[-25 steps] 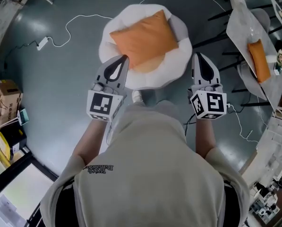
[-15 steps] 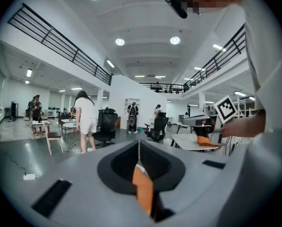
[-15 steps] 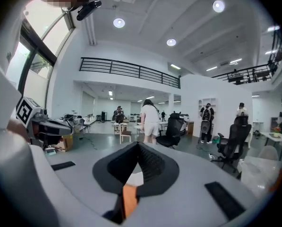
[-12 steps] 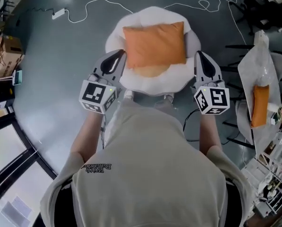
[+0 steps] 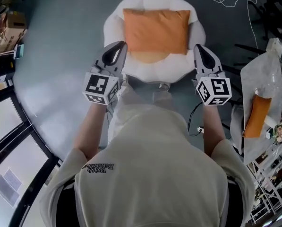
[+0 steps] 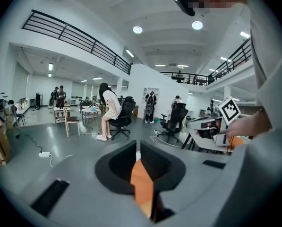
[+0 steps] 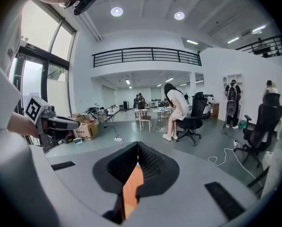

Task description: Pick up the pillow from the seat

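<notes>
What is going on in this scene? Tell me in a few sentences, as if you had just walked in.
A person faces a white round seat with an orange pillow lying flat on it. Each hand holds tongs: the left tongs are by the pillow's near left corner, the right tongs by its near right corner. Both are shut and grip nothing, so the pillow is not yet picked up.

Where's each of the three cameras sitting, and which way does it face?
Head view: on the head, steeply down at the pillow on the seat; torso, arms, left gripper, right gripper show.
Left gripper view: on that gripper, along its shut jaws; the other gripper shows right.
Right gripper view: likewise; the other gripper shows left.
Both gripper views share an orange pillow sliver.
</notes>
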`<state>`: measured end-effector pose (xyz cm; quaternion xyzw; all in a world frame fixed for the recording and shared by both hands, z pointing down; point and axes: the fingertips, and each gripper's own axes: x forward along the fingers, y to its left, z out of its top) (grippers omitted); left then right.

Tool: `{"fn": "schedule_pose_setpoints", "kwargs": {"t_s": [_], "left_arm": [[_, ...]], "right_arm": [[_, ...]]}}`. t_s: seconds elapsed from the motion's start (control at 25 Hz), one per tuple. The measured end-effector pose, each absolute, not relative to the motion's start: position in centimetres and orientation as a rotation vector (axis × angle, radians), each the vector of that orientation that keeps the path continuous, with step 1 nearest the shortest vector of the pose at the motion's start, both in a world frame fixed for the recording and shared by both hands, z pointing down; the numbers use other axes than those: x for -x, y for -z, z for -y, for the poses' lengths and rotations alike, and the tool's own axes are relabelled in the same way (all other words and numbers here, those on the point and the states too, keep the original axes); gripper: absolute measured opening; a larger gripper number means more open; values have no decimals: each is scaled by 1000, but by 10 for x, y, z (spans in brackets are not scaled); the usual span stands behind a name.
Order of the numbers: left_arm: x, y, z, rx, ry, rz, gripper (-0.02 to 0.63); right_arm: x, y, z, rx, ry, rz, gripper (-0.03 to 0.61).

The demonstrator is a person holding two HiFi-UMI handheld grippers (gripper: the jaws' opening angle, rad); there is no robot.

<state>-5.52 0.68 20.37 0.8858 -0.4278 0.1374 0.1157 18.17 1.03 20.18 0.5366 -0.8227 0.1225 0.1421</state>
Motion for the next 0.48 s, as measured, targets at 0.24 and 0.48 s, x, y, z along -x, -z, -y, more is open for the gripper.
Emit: {"fn": "schedule_pose_setpoints", "kwargs": {"t_s": [0.24, 0.48], "left_arm": [[51, -255, 33, -2575, -424, 1158, 94], [57, -344, 85, -2505, -477, 1074, 173]], "right_arm": [[-202, -257, 22, -1495, -473, 2358, 10], [-222, -350, 59, -1429, -577, 2231, 192]]}}
